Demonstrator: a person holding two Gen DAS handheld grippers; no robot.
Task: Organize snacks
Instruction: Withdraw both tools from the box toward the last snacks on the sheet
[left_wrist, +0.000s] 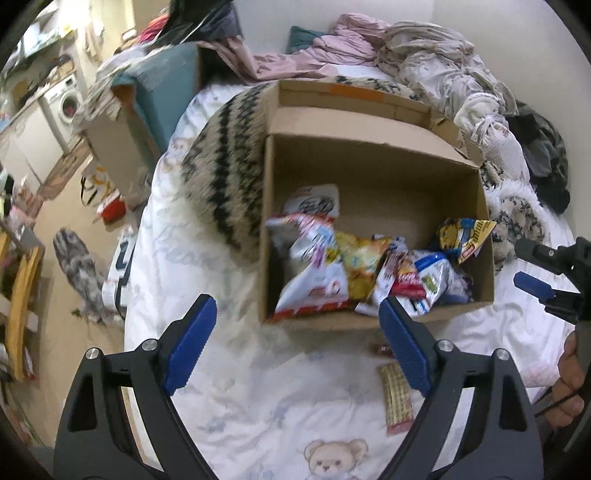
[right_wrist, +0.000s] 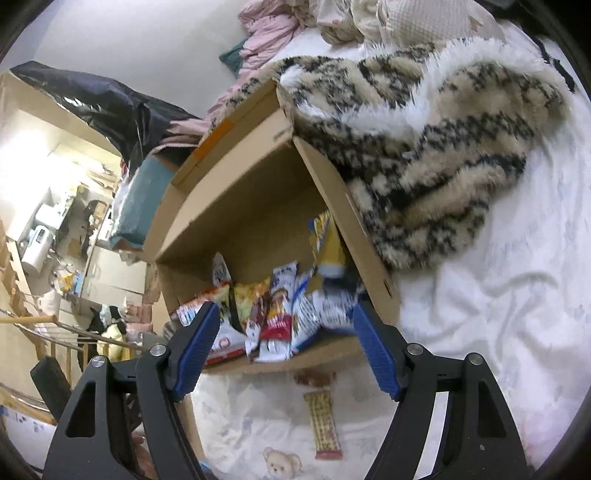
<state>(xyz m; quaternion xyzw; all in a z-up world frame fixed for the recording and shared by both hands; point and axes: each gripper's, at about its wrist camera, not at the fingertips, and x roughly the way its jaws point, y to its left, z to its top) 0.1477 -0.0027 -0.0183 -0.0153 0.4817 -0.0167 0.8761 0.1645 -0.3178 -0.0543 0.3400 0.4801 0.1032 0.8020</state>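
An open cardboard box (left_wrist: 376, 320) stands on the bed, holding several snack packets (left_wrist: 317, 266), with a yellow packet (left_wrist: 466, 236) leaning on its right wall. In front of it on the sheet lie a waffle-patterned bar (left_wrist: 396, 400) and a small brown candy (left_wrist: 382, 349). My left gripper (left_wrist: 297, 310) is open just before the box's front wall, with nothing between its fingers. My right gripper (right_wrist: 285, 310) is open too, over the near side of the box (right_wrist: 369, 236) and its packets (right_wrist: 280, 317), touching none. The bar (right_wrist: 324, 424) lies below it. The right gripper (left_wrist: 528, 267) also shows at the right edge.
A furry beige-and-black blanket (left_wrist: 229, 162) wraps the box's left and back sides and its right side (right_wrist: 424, 155). Crumpled clothes (left_wrist: 417, 51) pile up at the head of the bed. The bed's edge drops to the floor (left_wrist: 74, 229) on the left. A hand (left_wrist: 570, 376) grips the right tool.
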